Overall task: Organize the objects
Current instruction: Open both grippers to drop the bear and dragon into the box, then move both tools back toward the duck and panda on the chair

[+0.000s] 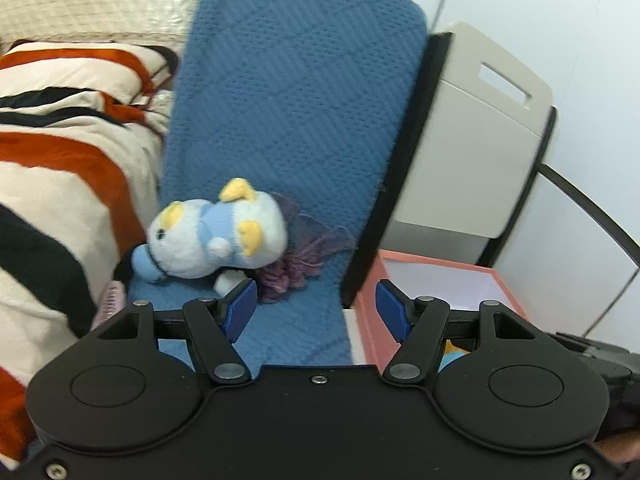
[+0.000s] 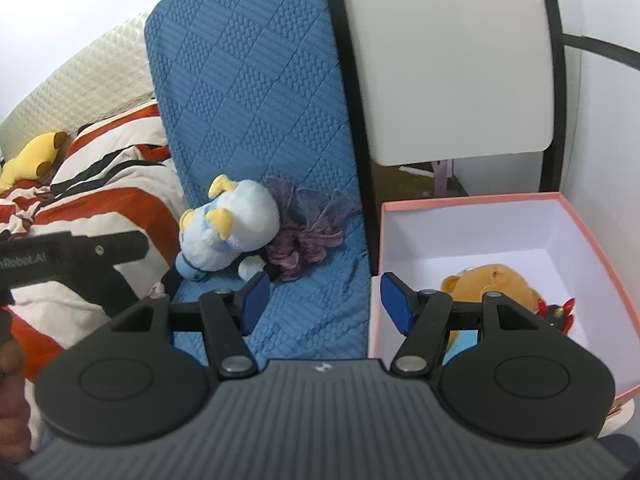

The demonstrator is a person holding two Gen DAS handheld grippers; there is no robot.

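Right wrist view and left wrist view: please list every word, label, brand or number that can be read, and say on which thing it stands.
"Robot.AI": white print on the left gripper's black body, right wrist view; its start is cut off by the frame edge.
Small white emblem on the right gripper's grey body: too small to read.
Left wrist view: no text.

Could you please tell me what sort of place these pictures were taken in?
Probably a bedroom: a striped blanket on a bed, a blue quilted cover, plush toys like the blue-and-white one, and a pink storage box.
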